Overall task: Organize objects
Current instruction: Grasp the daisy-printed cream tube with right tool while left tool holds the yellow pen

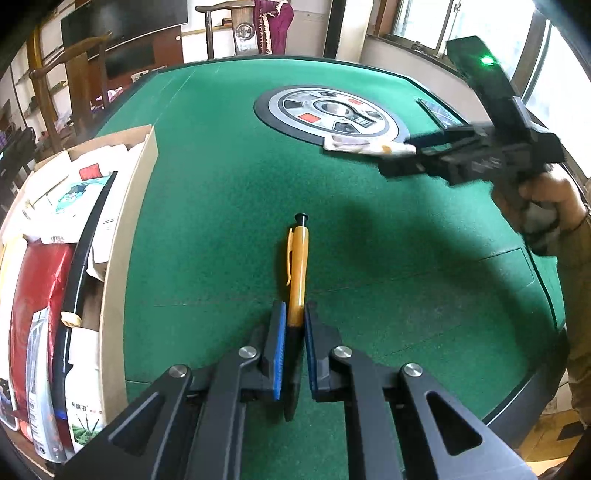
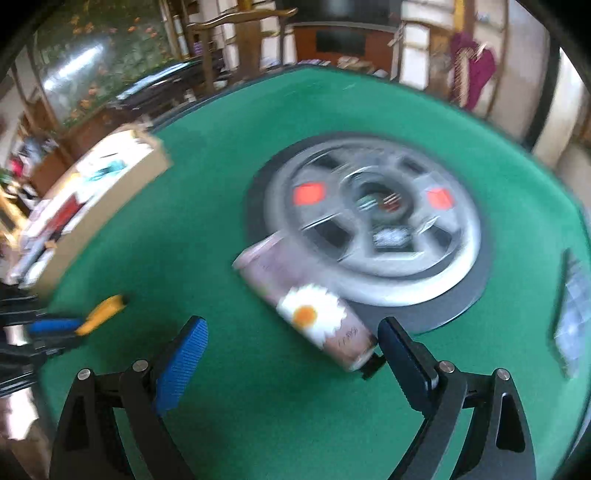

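An orange pen (image 1: 298, 273) with a black tip lies on the green felt table (image 1: 229, 206), and my left gripper (image 1: 294, 325) is shut on its near end. In the right wrist view the same pen (image 2: 101, 309) shows at the far left, gripped by blue pads (image 2: 55, 326). A pale pink packet with a daisy print (image 2: 306, 295) lies on the felt by the round centre panel (image 2: 373, 218). My right gripper (image 2: 291, 332) hovers open just in front of the packet, whose near end lies by the right finger. From the left wrist view, the right gripper (image 1: 413, 147) reaches over the packet (image 1: 354, 146).
An open cardboard box (image 1: 125, 236) full of packets and papers stands at the table's left edge. A clear flat packet (image 2: 574, 314) lies at the right rim. Wooden chairs (image 1: 74, 85) and a window (image 1: 443, 22) stand beyond the table. A hand (image 1: 546, 199) holds the right gripper.
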### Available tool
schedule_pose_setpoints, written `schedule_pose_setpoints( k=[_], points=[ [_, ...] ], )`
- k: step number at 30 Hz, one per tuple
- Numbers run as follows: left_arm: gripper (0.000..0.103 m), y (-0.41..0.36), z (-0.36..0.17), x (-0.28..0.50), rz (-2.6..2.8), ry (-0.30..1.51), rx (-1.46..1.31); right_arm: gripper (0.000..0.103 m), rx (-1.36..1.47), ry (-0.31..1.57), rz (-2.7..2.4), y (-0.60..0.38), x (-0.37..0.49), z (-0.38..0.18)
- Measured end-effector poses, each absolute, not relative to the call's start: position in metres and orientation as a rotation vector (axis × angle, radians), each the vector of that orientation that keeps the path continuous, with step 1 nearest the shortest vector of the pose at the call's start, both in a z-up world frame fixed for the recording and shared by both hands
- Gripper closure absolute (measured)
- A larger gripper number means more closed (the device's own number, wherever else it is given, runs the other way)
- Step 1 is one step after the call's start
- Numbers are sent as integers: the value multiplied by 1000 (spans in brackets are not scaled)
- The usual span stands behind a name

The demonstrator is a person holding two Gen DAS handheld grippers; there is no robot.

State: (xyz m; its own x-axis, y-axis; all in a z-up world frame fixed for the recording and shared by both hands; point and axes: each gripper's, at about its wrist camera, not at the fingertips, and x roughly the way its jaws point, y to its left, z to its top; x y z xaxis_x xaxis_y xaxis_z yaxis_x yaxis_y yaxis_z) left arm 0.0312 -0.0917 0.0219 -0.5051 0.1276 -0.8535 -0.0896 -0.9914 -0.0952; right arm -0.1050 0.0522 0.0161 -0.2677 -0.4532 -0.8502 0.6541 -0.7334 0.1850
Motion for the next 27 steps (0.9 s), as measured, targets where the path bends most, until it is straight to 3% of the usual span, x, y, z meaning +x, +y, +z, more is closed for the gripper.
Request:
schedule_pose_setpoints(
  k=[5, 8, 10, 14, 16, 17, 18, 27],
  points=[
    [93, -95, 22, 28, 2610, -96, -1495, 9, 1262, 253, -2165, 48, -91, 20],
    [93, -94, 21, 22, 2611, -87, -1507, 11, 1234, 343, -2247, 36, -92, 17],
    [93, -91, 21, 20, 2614, -65, -1512, 23, 1262, 399, -2260, 30, -96, 12],
    [93, -89, 21, 22, 2620, -27, -1506, 35, 1245, 388, -2286, 32, -95, 12],
    [94, -86, 21, 23, 2628, 13, -1502, 51, 1235, 367, -2311, 34, -94, 13],
    [95, -85, 21, 23, 2631, 30, -1500, 67, 1237, 361, -2324, 37, -94, 15],
    [95, -84, 21, 24, 2635, 42, -1497, 69, 1244, 344, -2331, 37, -95, 15],
    [95, -97, 22, 27, 2645, -112, -1466, 69, 1221, 187, -2324, 39, -96, 23]
  ],
)
